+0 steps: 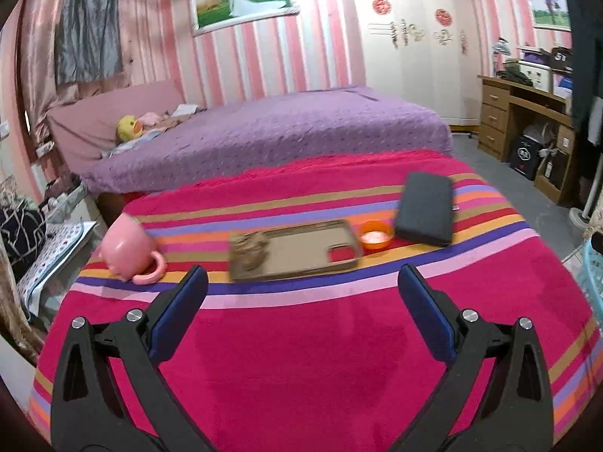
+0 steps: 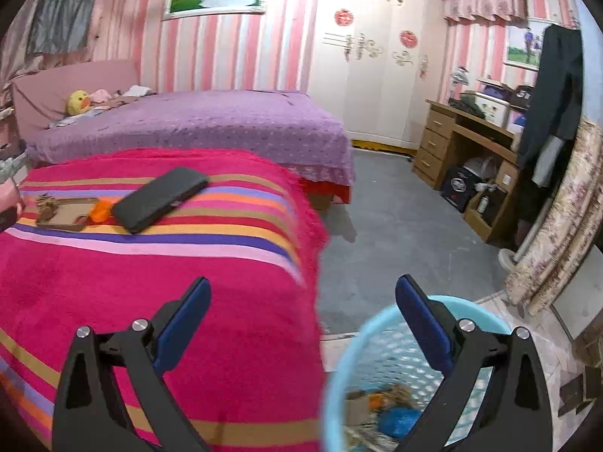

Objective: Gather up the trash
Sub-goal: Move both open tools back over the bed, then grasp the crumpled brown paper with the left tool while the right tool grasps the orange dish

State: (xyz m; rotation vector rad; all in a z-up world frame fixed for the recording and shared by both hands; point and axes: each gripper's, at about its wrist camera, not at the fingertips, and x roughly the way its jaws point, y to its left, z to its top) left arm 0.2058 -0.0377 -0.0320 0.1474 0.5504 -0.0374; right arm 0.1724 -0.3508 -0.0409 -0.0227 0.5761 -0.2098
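A brown crumpled scrap (image 1: 248,251) lies on the left end of a metal tray (image 1: 301,243) on the striped pink blanket; both also show in the right wrist view, the scrap (image 2: 47,203) and the tray (image 2: 71,222). A small red piece (image 1: 342,254) sits at the tray's right end. My left gripper (image 1: 303,282) is open and empty, short of the tray. My right gripper (image 2: 301,293) is open and empty, above a light blue mesh bin (image 2: 380,342) that holds several bits of trash (image 2: 392,406).
A pink mug (image 1: 126,250) lies tipped left of the tray. An orange bowl (image 1: 375,235) and a dark flat case (image 1: 426,207) sit right of it. A purple bed (image 1: 271,132) is beyond, a wooden desk (image 2: 463,147) at the right, grey floor (image 2: 395,226) between.
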